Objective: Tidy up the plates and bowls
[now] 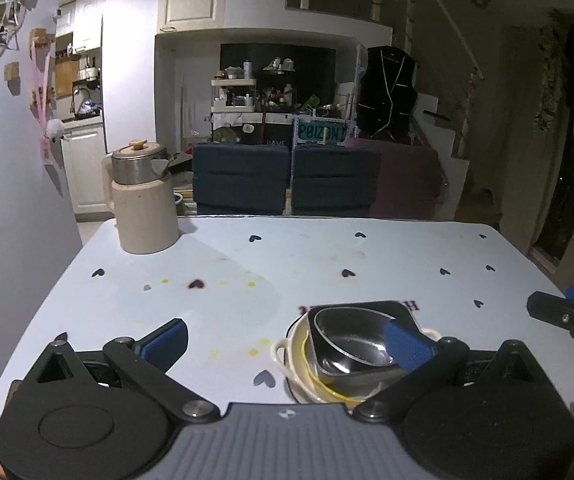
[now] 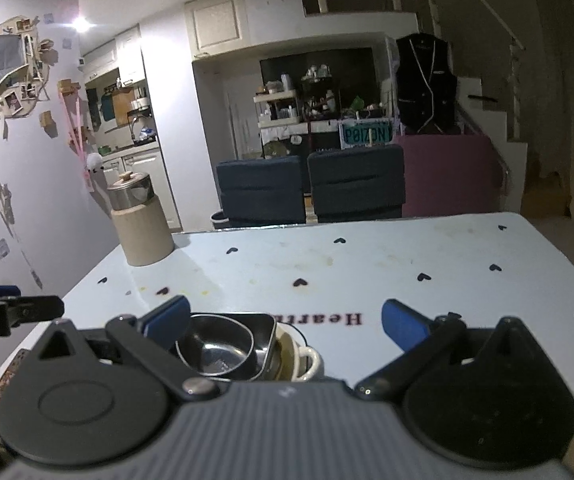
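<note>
A stack of dishes sits on the table near its front edge: a cream dish with small handles (image 1: 293, 364) holds a dark square steel container (image 1: 361, 309), and a round steel bowl (image 1: 357, 346) nests inside that. My left gripper (image 1: 287, 344) is open, and its right fingertip (image 1: 405, 344) hangs over the stack's right rim; I cannot tell if it touches. In the right wrist view the same cream dish (image 2: 309, 360) and round steel bowl (image 2: 215, 354) lie just behind my left fingertip (image 2: 167, 320). My right gripper (image 2: 285, 322) is open and holds nothing.
A beige canister with a steel lid (image 1: 143, 204) (image 2: 141, 228) stands at the table's far left corner. The light-blue table (image 1: 287, 264) has heart marks. Two dark chairs (image 1: 287, 180) stand beyond the far edge. A wall runs along the left.
</note>
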### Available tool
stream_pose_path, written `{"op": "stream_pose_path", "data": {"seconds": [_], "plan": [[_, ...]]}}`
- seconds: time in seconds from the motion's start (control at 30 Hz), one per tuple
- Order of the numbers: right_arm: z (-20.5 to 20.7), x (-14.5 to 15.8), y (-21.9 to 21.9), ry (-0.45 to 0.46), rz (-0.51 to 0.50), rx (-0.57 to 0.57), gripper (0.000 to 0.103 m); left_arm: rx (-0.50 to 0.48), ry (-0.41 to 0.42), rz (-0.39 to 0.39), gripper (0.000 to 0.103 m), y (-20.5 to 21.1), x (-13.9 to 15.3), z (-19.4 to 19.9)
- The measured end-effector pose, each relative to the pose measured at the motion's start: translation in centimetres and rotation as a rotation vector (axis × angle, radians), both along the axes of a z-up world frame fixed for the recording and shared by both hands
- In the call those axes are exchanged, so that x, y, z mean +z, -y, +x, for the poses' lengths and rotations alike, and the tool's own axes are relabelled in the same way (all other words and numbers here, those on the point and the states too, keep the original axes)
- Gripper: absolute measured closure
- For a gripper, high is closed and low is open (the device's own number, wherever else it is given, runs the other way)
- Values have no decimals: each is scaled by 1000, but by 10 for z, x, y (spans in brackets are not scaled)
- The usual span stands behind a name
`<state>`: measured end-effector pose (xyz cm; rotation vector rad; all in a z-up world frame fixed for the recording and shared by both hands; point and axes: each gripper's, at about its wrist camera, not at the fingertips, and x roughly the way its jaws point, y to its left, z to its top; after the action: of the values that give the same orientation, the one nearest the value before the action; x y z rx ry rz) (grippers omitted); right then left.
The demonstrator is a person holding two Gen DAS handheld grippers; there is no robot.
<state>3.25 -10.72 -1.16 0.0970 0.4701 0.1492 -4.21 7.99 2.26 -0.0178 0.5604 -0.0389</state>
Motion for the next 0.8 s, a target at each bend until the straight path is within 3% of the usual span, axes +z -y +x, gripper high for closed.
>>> {"op": "stream_pose_path", "data": {"seconds": [0.8], "plan": [[-35, -24, -1, 16, -103, 8, 0, -11, 28, 57, 0, 21, -33, -37]]}}
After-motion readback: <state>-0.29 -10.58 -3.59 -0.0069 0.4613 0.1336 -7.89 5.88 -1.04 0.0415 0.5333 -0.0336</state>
